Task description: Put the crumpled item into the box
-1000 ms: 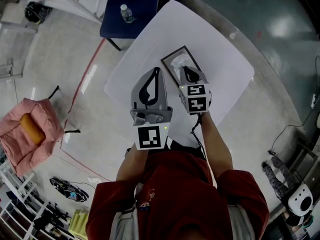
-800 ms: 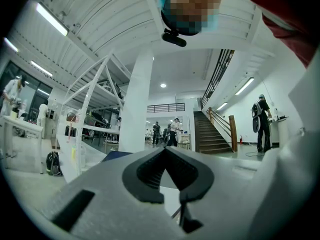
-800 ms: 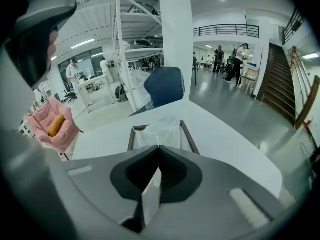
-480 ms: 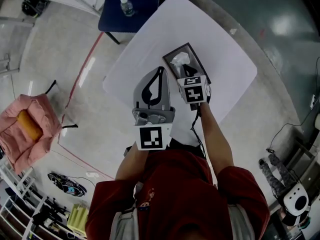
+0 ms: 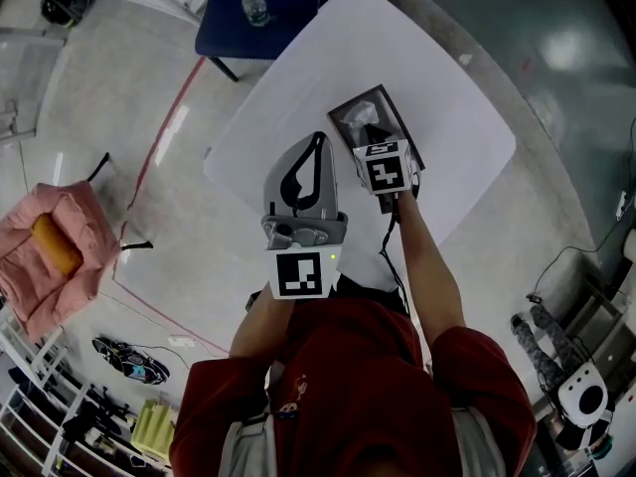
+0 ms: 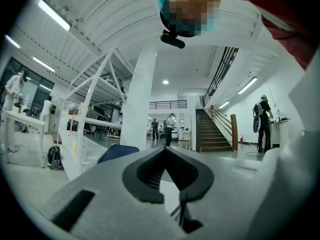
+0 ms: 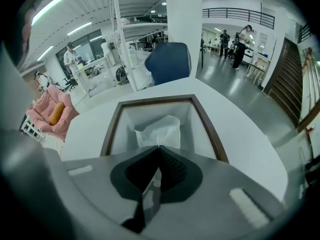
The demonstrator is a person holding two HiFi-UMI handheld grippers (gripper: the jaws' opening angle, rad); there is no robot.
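White crumpled paper (image 7: 159, 130) in brown-rimmed box (image 7: 155, 100)

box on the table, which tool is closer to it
Right. The right tool hangs over the box, its tip by the crumpled paper inside. The left tool is off to the box's left, over the table.

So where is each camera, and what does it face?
Head view: on the person's head, looking down at the white table, left gripper, right gripper, forearms, red shirt.
Left gripper view: on that gripper, facing distant stairs; its shut jaws, a red sleeve.
Right gripper view: on that gripper, facing the box holding crumpled paper; its shut jaws.
Shared: head and right gripper views both show box and paper.
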